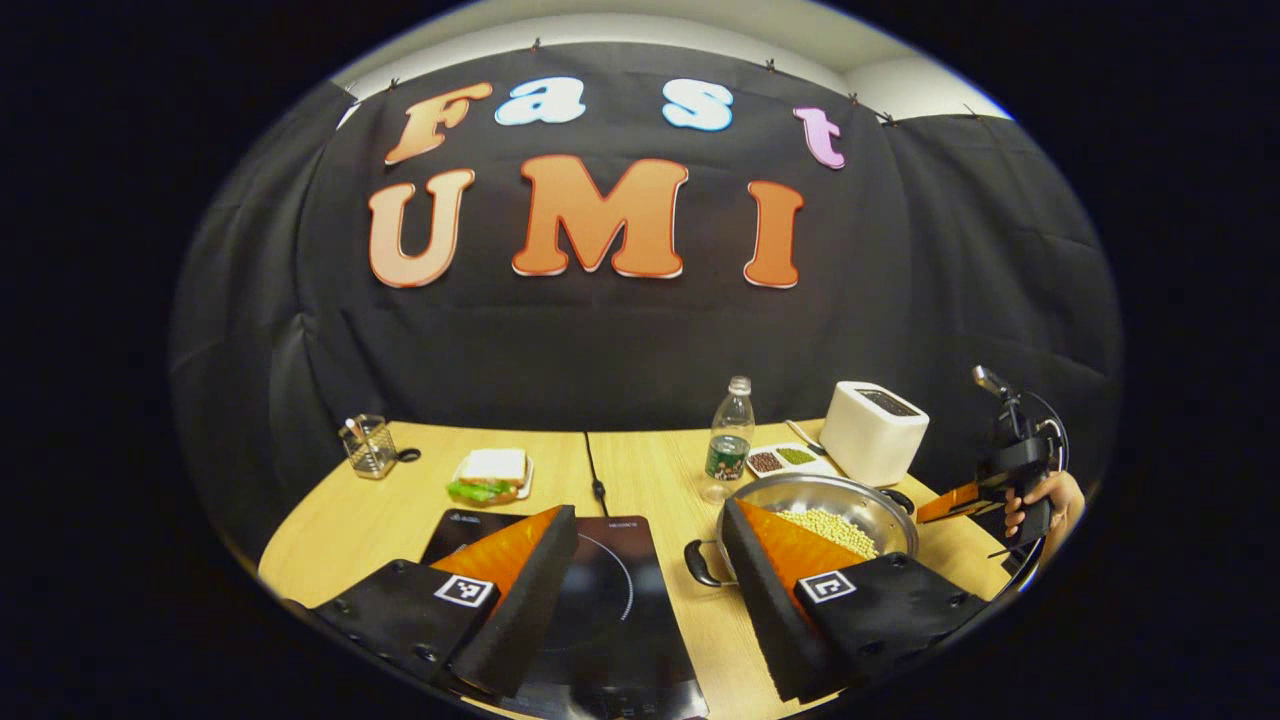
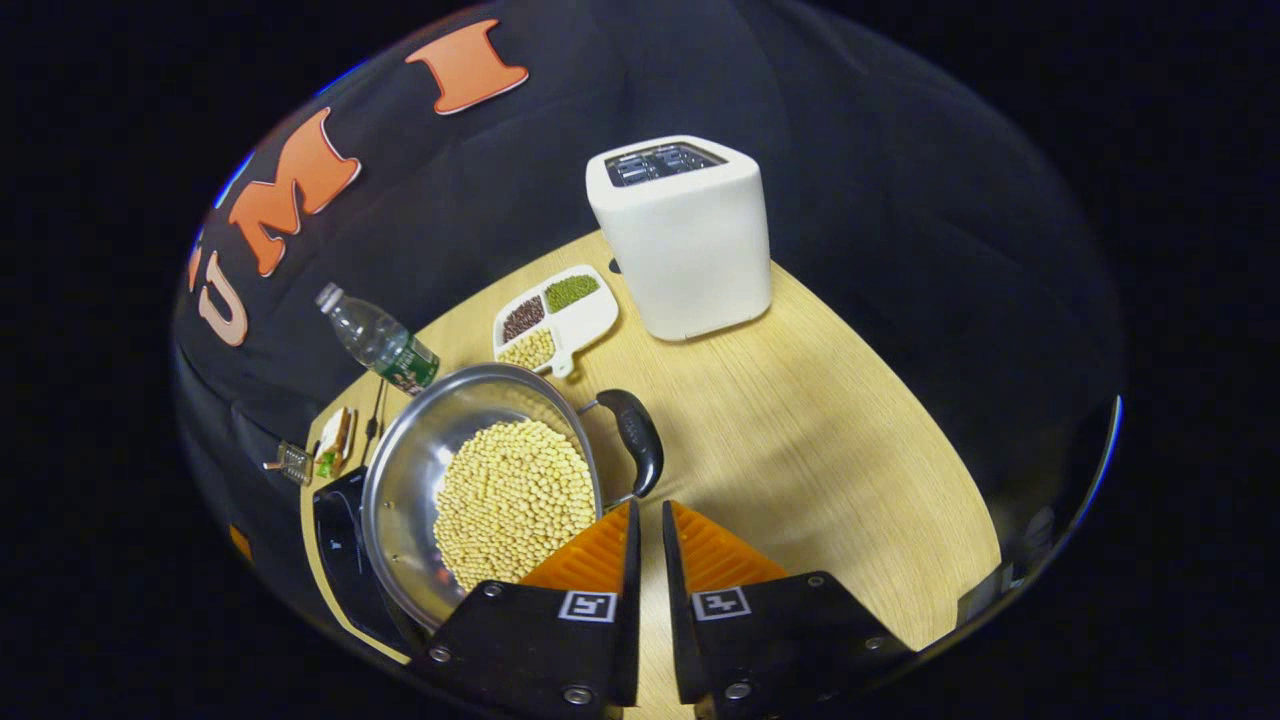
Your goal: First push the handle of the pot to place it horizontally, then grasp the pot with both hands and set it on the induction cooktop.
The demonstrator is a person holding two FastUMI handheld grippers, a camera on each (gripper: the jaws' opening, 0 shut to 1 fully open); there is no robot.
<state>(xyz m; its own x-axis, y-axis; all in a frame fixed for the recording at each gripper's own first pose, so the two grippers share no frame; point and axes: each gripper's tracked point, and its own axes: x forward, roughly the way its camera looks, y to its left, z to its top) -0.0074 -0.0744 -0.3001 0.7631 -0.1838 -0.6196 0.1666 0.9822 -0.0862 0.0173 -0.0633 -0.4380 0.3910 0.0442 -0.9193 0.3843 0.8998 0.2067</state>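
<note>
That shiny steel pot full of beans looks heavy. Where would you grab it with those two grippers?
Take the round stainless-steel pot by its two black loop handles, one gripper on each side. The right-hand black handle juts out from the rim beside the right gripper; the opposite handle sticks out toward the black induction cooktop, near the left gripper. The smooth bowl wall would probably slip.

Even overhead light, soft shadows; glare on pot rim; strong fisheye bending at edges.

The left tongs' finger hides part of the pot — induction cooktop cut off below.
</note>
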